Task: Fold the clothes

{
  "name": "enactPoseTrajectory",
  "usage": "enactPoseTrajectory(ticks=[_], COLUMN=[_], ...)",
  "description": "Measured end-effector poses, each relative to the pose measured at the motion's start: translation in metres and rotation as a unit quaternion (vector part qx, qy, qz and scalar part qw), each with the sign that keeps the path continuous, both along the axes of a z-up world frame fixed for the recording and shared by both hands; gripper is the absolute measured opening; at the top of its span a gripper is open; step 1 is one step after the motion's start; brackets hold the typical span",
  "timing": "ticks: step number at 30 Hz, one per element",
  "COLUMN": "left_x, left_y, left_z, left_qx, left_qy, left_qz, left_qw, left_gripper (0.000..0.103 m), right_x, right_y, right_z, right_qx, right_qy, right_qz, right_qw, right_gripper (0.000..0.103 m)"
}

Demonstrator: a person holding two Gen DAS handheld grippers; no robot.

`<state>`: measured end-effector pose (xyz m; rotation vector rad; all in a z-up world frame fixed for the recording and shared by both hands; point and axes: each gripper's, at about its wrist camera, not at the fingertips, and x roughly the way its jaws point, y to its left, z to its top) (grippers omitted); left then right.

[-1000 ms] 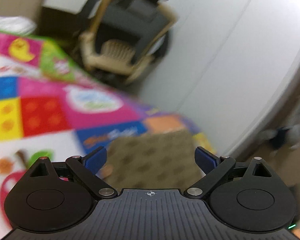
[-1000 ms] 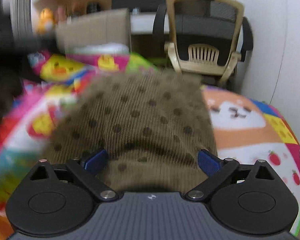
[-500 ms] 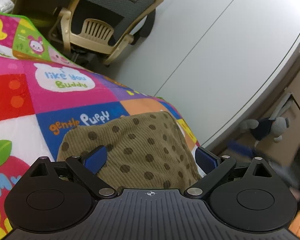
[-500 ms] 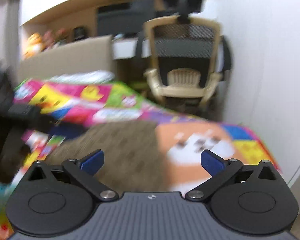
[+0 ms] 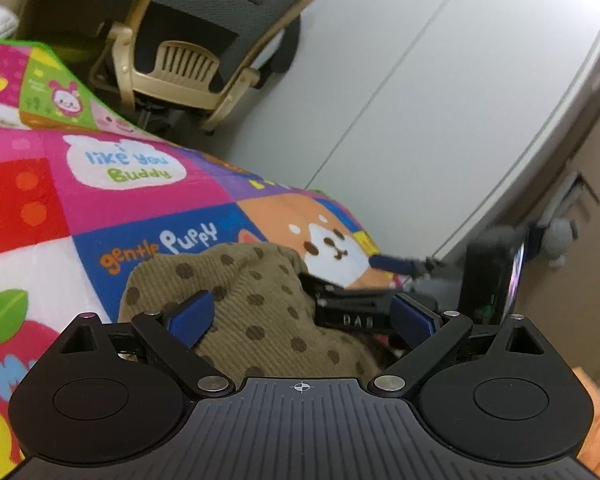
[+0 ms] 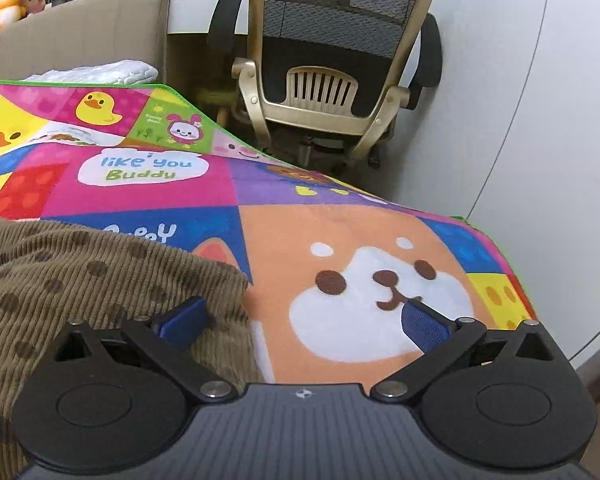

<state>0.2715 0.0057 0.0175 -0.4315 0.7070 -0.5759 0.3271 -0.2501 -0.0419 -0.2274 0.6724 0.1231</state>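
Both wrist cameras sit low and close over the patchwork blanket (image 5: 140, 208), facing the beige office chair (image 6: 328, 60) by the white wall. Both views share the brown dotted garment (image 5: 256, 304), shiba patch (image 6: 380, 280) and chair.

The left gripper (image 5: 300, 314) hangs over a brown corduroy garment with dark polka dots (image 5: 252, 304), its blue-padded fingers (image 5: 192, 316) spread wide apart, with nothing clamped between them. The garment lies bunched on a bright patchwork cartoon blanket (image 5: 140, 200), partly covering the "gentle Puppy" square. Just right of it the other black gripper (image 5: 400, 266) reaches in, blurred. A beige mesh-backed office chair (image 5: 192, 40) stands beyond the blanket by the white wall (image 5: 440, 100).
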Motion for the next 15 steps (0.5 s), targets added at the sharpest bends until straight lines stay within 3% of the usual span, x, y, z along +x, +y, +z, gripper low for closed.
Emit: enactPoseTrajectory(ticks=[3,6,11,15], left_x=[-0.005,-0.008,-0.014,-0.012], left_y=[0.008,0.014,0.029,0.03], left_z=[0.005,0.005,-0.008,-0.025], left_qx=[-0.01,0.006,0.007,0.0], left_qy=[0.0,0.006,0.046,0.082], left_qz=[0.022,0.049,0.084,0.079], left_qw=[0.9997,0.9988,0.9954,0.9935], left_gripper=[0.098,0.098,0.098,0.098], right_x=[-0.011,-0.017,-0.018,-0.018], right_y=[0.0,-0.004,-0.007,-0.008], right_z=[0.004,0.004,0.003,0.002], right_qx=[-0.009,-0.005,0.002,0.007], right_qy=[-0.014,-0.018,-0.019,-0.021], right_qz=[0.0,-0.001,-0.001,-0.001], right_qw=[1.0,1.0,1.0,1.0], right_gripper=[0.103,0.103,0.103,0.103])
